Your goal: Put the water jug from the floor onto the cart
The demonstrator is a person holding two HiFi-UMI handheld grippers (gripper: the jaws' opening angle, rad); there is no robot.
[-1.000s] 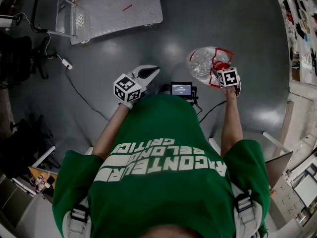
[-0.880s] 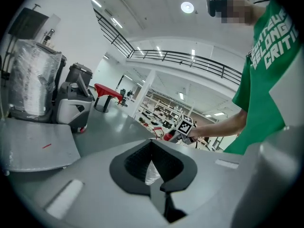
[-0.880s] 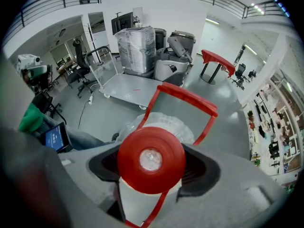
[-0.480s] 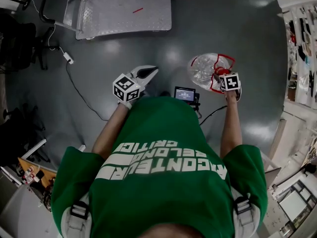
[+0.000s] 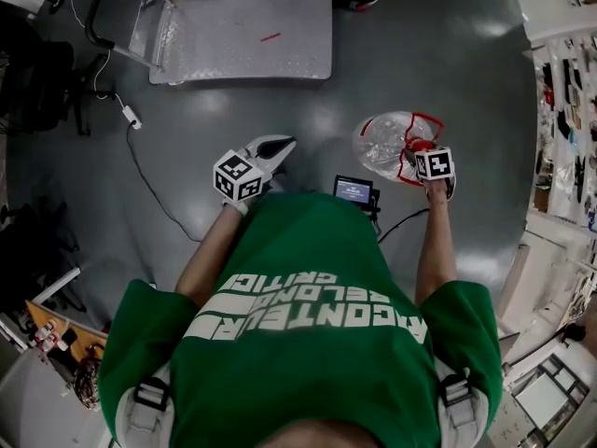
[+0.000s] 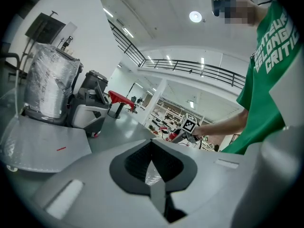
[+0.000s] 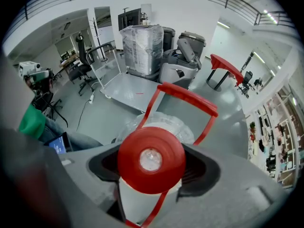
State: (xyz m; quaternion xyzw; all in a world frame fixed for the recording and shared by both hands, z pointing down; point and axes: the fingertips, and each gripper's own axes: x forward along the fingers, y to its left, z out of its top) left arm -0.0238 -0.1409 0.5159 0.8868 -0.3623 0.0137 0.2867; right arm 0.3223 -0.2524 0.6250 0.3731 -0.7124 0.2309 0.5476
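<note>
Presently holding the water jug [image 7: 156, 122] in the right gripper [image 7: 152, 167], clenched on the neck just under the red cap [image 7: 151, 159], with the red carry handle [image 7: 190, 99] swung out beyond. Carrying it, by the look of things, clear of the floor [image 5: 326, 91] at the person's right front, body pointing forward and away from the gripper, long axis roughly in line with the jaws. Keeping the left gripper [image 6: 153, 165] pressed closed on nothing, out to the left and well apart from the jug. Looking past both to the cart [image 5: 242, 49]: a flat metal deck ahead and to the left, marked with a thin red line [image 5: 270, 36]. Judging the coming move as a carry forward and leftward across the floor, then a lowering of the jug's base onto the deck. Nearer the cart on the left side, yet committed on the right. Worth minding the swing of the jug from a grip at the neck alone.
</note>
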